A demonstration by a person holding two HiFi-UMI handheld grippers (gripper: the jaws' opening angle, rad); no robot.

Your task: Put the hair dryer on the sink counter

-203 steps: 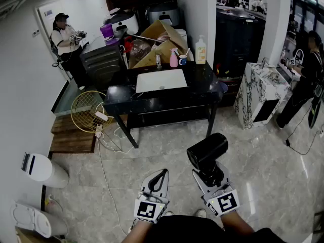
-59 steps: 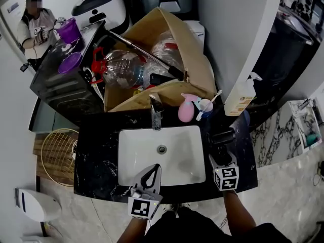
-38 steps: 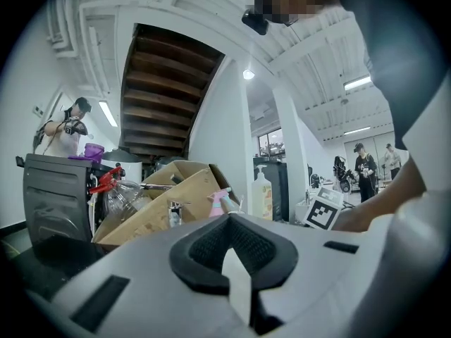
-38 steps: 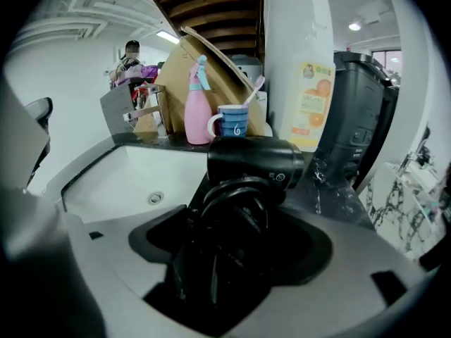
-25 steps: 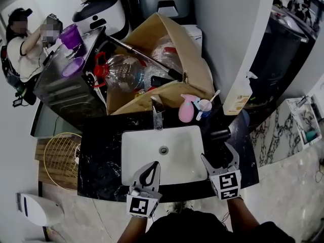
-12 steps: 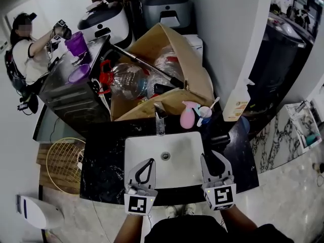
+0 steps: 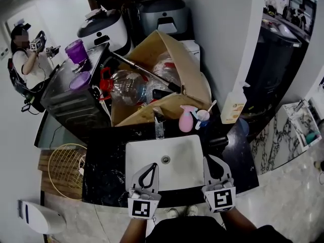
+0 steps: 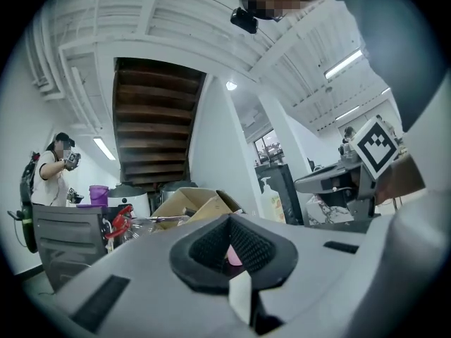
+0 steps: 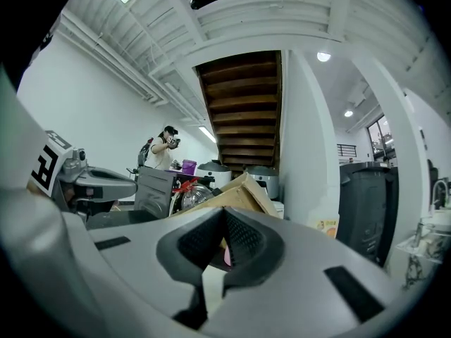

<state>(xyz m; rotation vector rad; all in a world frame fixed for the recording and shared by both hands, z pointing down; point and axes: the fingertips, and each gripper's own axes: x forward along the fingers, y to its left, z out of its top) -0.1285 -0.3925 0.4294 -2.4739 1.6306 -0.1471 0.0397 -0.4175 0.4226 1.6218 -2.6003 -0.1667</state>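
Note:
The black hair dryer (image 7: pixel 218 140) lies on the dark sink counter (image 7: pixel 104 173), just right of the white basin (image 7: pixel 164 161). It is hard to tell apart from the dark stone. My right gripper (image 7: pixel 212 159) hovers over the counter's front right, a little short of the dryer, shut and holding nothing. My left gripper (image 7: pixel 150 166) hangs over the basin's front edge, also shut and holding nothing. In the left gripper view the jaws (image 8: pixel 229 224) meet at their tips. The right gripper view shows that gripper (image 9: pixel 224 215) shut the same way.
A faucet (image 7: pixel 159 127), a pink spray bottle (image 7: pixel 186 119), a cup with a toothbrush (image 7: pixel 203 116) and a soap bottle (image 7: pixel 233 108) line the counter's back. Behind them stands a cluttered cardboard box (image 7: pixel 169 59). A person (image 7: pixel 25 59) stands at far left, and a wire basket (image 7: pixel 63 166) sits on the floor.
My right gripper's jaws have gone from wide open to shut, and it has drawn back toward the counter's front edge. The hair dryer stays on the counter. The left gripper has hardly moved.

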